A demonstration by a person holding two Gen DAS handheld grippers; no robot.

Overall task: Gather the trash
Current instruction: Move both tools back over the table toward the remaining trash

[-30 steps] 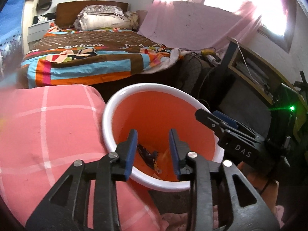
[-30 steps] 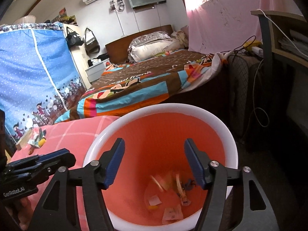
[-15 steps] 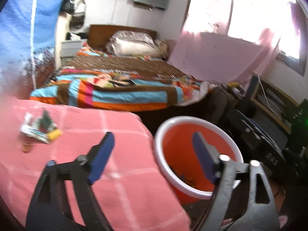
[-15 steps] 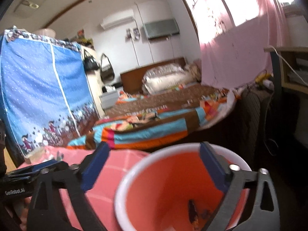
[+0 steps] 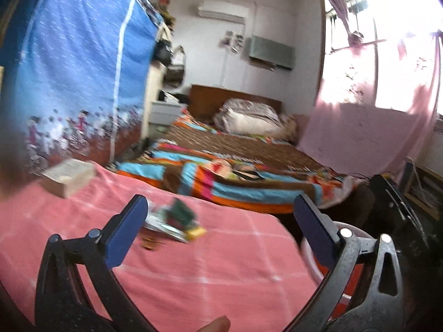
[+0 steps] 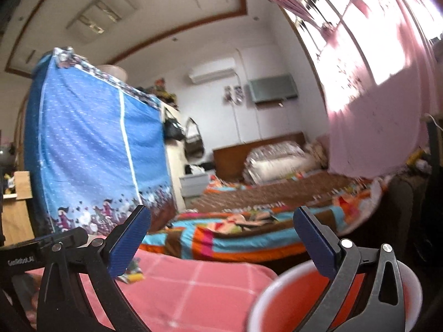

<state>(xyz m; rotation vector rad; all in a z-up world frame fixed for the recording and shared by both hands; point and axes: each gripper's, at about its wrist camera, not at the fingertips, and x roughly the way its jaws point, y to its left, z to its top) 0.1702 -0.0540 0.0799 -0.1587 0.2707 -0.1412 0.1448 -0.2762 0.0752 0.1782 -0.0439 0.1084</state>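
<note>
Pink checked cloth (image 5: 210,274) covers the surface in front of both grippers, and a bed with a striped blanket (image 5: 238,182) lies behind it. The left gripper (image 5: 220,229) has its jaws wide apart and holds nothing. A small heap of trash (image 5: 174,221), blurred but probably wrappers, lies on the cloth just beyond its left jaw. An orange bucket with a white rim (image 6: 279,296) stands below the right jaw of the right gripper (image 6: 220,240), beside the cloth edge. The right gripper is also spread wide and empty. A pale box (image 5: 67,177) rests farther left on the cloth.
</note>
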